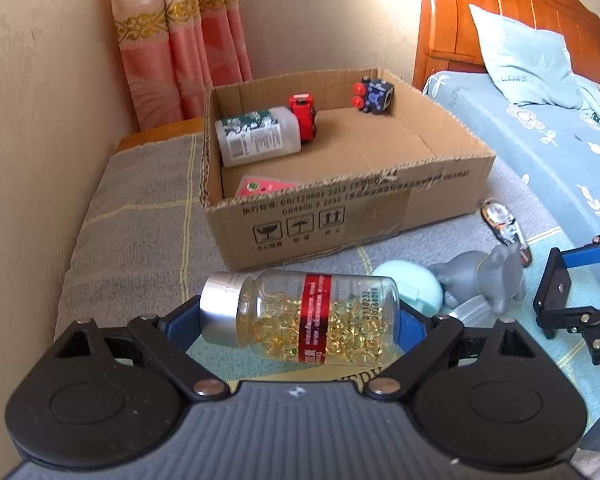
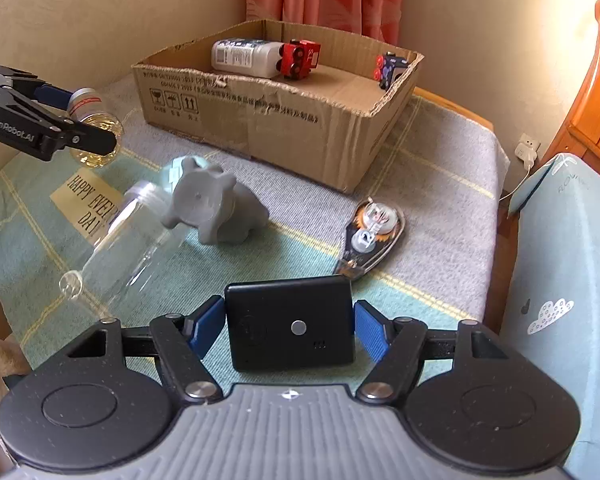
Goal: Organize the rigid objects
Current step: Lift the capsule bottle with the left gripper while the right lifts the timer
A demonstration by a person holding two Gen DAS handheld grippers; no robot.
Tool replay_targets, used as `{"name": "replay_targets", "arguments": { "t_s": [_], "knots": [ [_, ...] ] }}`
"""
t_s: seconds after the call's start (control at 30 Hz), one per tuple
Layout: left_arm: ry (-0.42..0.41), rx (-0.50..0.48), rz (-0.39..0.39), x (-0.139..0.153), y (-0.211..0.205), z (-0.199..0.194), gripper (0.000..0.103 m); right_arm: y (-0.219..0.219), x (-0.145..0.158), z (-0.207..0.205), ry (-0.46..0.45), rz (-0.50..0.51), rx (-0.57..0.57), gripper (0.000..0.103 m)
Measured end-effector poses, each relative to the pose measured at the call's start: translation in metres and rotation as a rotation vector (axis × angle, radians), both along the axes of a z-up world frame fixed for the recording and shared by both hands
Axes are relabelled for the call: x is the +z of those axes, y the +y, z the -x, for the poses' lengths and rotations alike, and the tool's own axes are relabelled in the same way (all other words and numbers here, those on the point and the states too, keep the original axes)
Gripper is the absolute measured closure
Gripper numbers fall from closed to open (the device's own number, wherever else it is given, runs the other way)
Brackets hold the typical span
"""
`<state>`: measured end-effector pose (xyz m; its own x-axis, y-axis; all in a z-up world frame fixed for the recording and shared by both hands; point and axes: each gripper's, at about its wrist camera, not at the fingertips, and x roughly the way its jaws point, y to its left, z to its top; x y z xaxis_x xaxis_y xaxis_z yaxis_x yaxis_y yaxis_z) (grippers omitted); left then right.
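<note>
The cardboard box [image 1: 340, 216] sat ahead. The left gripper [image 1: 300, 316] pinched the capsule bottle [image 1: 300, 314] endwise above the blanket; it might pivot loose. The right gripper [image 2: 290, 326] clamped a black case [image 2: 290, 322].

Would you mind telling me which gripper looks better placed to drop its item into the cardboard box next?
Probably the left. The left gripper already holds the capsule bottle lifted off the blanket, facing the cardboard box. The right gripper grips a black case lower down, farther from the box.
</note>
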<state>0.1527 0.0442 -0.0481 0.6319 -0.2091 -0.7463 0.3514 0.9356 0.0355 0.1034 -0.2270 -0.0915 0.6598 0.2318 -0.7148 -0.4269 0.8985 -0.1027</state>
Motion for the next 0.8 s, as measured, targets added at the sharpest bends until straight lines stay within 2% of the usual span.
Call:
{"name": "replay_targets", "arguments": {
  "t_s": [0.3, 0.37, 0.43, 0.5, 0.57, 0.67, 0.8],
  "knots": [
    [-0.023, -0.013, 0.009, 0.009, -0.002, 0.002, 0.01, -0.007, 0.014, -0.004, -0.016, -0.034, -0.008, 0.032],
    [-0.021, -0.013, 0.008, 0.009, -0.003, 0.002, 0.01, -0.007, 0.013, -0.005, -0.014, -0.033, -0.012, 0.043],
    [-0.016, -0.011, 0.008, 0.008, -0.002, 0.002, 0.01, -0.007, 0.011, -0.007, 0.0, -0.039, -0.01, 0.044],
    [-0.013, -0.008, 0.005, 0.007, -0.002, 0.001, 0.01, -0.005, 0.008, -0.007, 0.016, -0.02, -0.006, 0.042],
    [-0.01, -0.007, 0.005, 0.007, -0.002, 0.001, 0.01, -0.004, 0.005, -0.005, 0.02, -0.012, -0.005, 0.031],
    [-0.01, -0.011, 0.003, 0.007, -0.003, 0.0, 0.01, -0.006, 0.005, -0.003, 0.035, -0.029, -0.006, 0.024],
    [-0.006, -0.019, 0.007, 0.005, -0.004, -0.001, 0.01, -0.007, -0.002, 0.001, 0.101, -0.061, -0.039, 0.021]
  ]
}}
